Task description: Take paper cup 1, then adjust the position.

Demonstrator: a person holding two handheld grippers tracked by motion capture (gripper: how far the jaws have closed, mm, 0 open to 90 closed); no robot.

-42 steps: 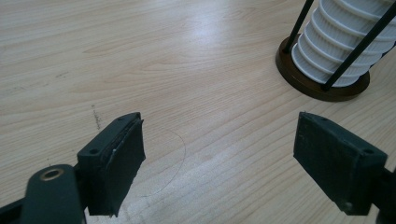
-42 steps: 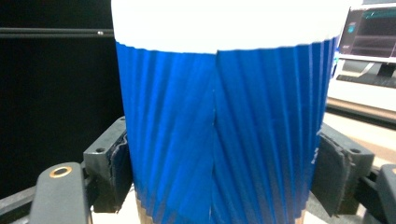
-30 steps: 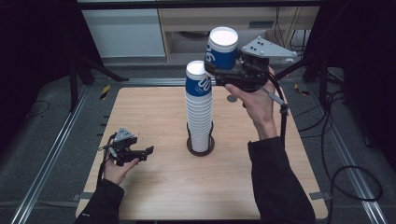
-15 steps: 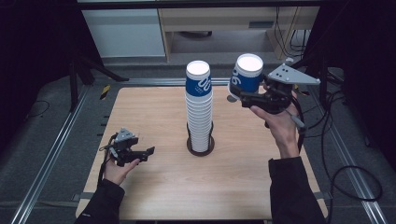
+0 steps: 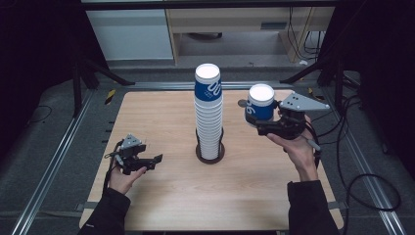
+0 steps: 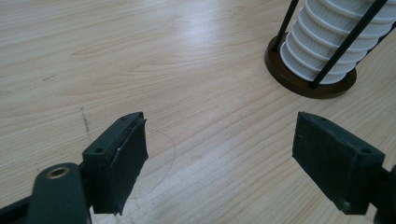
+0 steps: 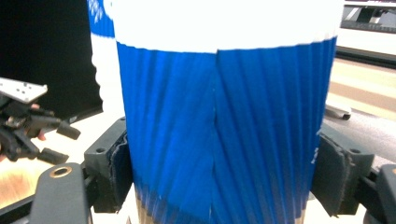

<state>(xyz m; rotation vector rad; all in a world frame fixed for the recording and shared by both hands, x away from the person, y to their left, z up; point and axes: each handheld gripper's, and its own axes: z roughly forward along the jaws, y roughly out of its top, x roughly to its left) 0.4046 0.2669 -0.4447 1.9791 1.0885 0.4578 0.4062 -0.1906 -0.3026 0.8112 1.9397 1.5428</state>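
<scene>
You have two grippers in front of you: the left gripper (image 5: 147, 161), jaws apart with nothing between them, and the right gripper (image 5: 259, 123), clamped on one paper cup (image 5: 260, 105). That is the one loose cup you can count. You also have one stack of cups (image 5: 209, 117); its cups are nested too tightly to count singly. One round dark holder (image 5: 210, 152) stands under the stack, and you can count two thin black rods (image 6: 348, 44) rising from it in the left gripper view. You are working at one wooden table (image 5: 171, 196).
</scene>
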